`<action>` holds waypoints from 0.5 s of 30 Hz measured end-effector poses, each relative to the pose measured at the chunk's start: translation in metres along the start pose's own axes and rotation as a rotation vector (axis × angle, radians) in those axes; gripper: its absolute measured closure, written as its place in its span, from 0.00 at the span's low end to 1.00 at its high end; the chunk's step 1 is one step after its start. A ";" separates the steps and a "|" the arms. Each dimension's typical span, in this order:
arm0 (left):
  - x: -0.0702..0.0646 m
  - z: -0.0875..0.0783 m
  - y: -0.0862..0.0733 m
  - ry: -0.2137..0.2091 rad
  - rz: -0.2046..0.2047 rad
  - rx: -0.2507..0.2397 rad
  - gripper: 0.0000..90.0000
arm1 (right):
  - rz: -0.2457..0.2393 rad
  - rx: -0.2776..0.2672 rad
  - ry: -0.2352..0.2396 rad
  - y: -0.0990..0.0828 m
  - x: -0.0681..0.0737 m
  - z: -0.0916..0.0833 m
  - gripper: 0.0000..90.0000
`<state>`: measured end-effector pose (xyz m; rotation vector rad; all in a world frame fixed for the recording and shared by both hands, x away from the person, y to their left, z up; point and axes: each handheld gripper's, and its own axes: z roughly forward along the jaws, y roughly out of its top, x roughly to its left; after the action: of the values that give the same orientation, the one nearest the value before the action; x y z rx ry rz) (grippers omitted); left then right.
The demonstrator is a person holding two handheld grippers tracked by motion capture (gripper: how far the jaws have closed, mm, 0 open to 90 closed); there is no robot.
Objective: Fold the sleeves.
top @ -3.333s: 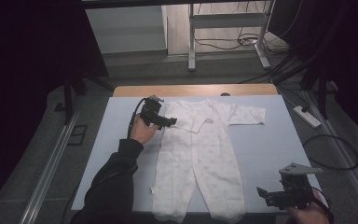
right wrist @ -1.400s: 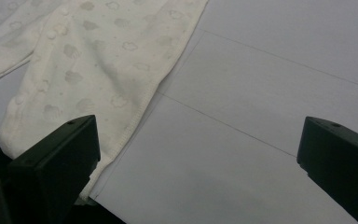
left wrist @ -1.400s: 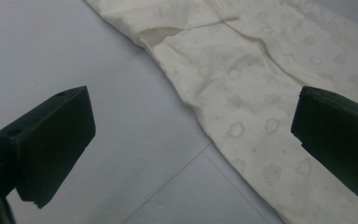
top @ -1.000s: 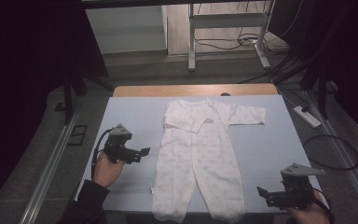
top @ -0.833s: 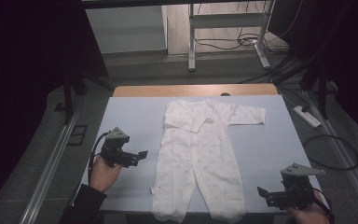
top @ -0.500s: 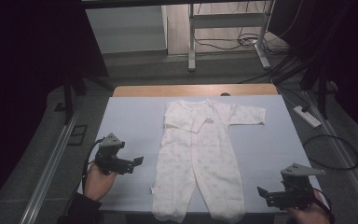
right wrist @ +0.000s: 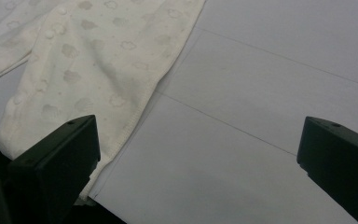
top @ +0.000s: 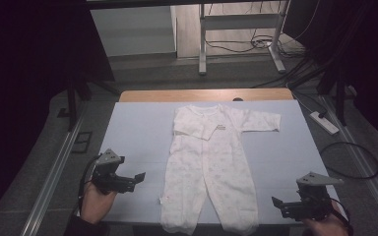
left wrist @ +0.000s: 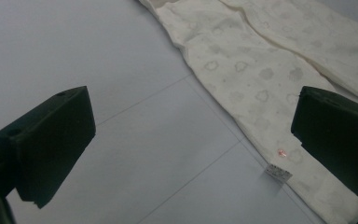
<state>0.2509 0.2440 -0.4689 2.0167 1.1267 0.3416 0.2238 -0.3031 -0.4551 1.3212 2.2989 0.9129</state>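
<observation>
Cream romper (top: pixel 209 162) with faint cloud print, pale blue table cover (top: pixel 138 128), black jaws

Left claw (top: pixel 139 176): black body with two blocky black jaws, each with a small round hole near the tip; a grey three-cornered plate on top.
Left cable: black, looping from the back of the left claw toward the sleeve.
Left sleeve (top: pixel 81 227): dark, just behind the hand.
Right claw (top: pixel 276 203): black, same blocky jaws, grey three-cornered plate on top.
Right cable: black, curving behind the right claw.
</observation>
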 end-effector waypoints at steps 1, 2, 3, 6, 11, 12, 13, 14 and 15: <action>-0.001 -0.001 -0.001 0.002 0.001 -0.002 0.00 | 0.000 0.001 0.000 0.000 0.000 0.000 0.00; -0.002 -0.003 -0.004 0.006 -0.002 -0.004 0.00 | 0.000 0.001 0.000 0.000 0.000 0.000 0.00; -0.002 -0.003 -0.004 0.006 -0.002 -0.004 0.00 | 0.000 0.001 0.000 0.000 0.000 0.000 0.00; -0.004 -0.007 -0.008 0.006 -0.007 -0.006 0.00 | 0.000 0.001 0.000 0.000 0.000 0.000 0.00; -0.006 -0.014 -0.016 0.013 -0.017 -0.022 0.00 | 0.004 0.002 -0.001 0.000 0.000 0.000 0.00; -0.006 -0.016 -0.019 0.010 -0.025 -0.029 0.00 | 0.004 0.003 -0.001 0.000 0.000 0.000 0.00; -0.006 -0.016 -0.019 0.010 -0.025 -0.029 0.00 | 0.004 0.003 -0.001 0.000 0.000 0.000 0.00; -0.006 -0.019 -0.022 0.008 -0.027 -0.031 0.00 | 0.006 0.002 -0.002 0.000 0.000 0.000 0.00; -0.006 -0.019 -0.022 0.008 -0.027 -0.031 0.00 | 0.006 0.002 -0.002 0.000 0.000 0.000 0.00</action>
<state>0.2237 0.2549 -0.4723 1.9728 1.1454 0.3518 0.2240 -0.3033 -0.4551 1.3303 2.2965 0.9113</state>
